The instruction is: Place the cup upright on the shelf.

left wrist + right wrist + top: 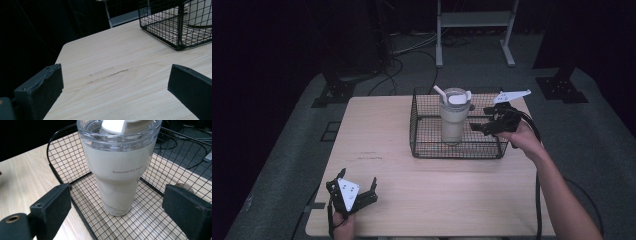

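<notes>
A cream tumbler (452, 119) with a clear lid and a white straw stands upright inside a black wire basket (422, 146) at the table's far middle. My right gripper (479, 127) is open over the basket's right side, a short way from the tumbler. In the right gripper view the tumbler (120, 177) stands between and beyond the two jaws, apart from both, and the basket (62, 180) wire runs under them. My left gripper (373, 191) is open near the front left corner, above bare table. In the left gripper view the basket (162, 35) is at the upper right.
The light wooden table (412, 190) has a scuff mark (110, 73) ahead of the left gripper. A metal stand (474, 30) and cables lie on the dark floor beyond the table. The left gripper view shows the table's left edge close by.
</notes>
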The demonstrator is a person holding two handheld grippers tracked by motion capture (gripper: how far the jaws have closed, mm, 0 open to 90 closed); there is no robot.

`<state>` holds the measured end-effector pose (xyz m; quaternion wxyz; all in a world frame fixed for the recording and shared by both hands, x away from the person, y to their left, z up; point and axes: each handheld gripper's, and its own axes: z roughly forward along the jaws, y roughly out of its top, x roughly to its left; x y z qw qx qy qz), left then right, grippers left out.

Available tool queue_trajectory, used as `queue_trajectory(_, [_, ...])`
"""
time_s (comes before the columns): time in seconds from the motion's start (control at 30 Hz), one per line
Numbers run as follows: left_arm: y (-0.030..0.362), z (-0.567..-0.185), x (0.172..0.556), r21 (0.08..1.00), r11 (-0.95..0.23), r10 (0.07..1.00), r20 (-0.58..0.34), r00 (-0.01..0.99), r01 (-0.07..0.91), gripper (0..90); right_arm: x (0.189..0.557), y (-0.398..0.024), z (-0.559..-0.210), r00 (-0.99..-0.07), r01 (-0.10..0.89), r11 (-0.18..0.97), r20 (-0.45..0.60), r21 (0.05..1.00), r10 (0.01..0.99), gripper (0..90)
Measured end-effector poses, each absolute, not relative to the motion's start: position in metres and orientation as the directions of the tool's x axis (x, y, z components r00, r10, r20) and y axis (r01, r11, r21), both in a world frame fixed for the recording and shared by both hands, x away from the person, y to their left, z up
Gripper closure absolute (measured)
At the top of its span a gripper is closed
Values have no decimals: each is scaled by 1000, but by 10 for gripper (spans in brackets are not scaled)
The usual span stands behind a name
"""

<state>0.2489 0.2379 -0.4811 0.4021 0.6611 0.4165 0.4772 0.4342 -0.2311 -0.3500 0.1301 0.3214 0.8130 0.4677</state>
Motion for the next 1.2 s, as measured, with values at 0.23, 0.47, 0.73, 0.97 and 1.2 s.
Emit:
queue_trajectory(0.23, [237, -481, 248, 928, -334, 933, 299, 200, 168, 0, 427, -235, -351, -766, 400, 362, 90, 842, 636, 78])
queue_trajectory(0.47, [237, -481, 248, 927, -334, 933, 299, 200, 171, 0, 421, -239, -357, -770, 407, 376, 91, 832, 632, 78])
queue_trajectory(0.73, [237, -481, 248, 927, -335, 932, 299, 203, 172, 0, 412, -245, -363, -771, 407, 367, 99, 836, 629, 78])
queue_trajectory(0.97, [237, -481, 248, 926, -335, 932, 299, 204, 174, 0, 403, -250, -366, -775, 405, 372, 98, 835, 624, 78])
queue_trajectory(1.2, [236, -481, 248, 926, -338, 931, 301, 207, 171, 0, 394, -257, -371, -777, 400, 371, 96, 838, 622, 78])
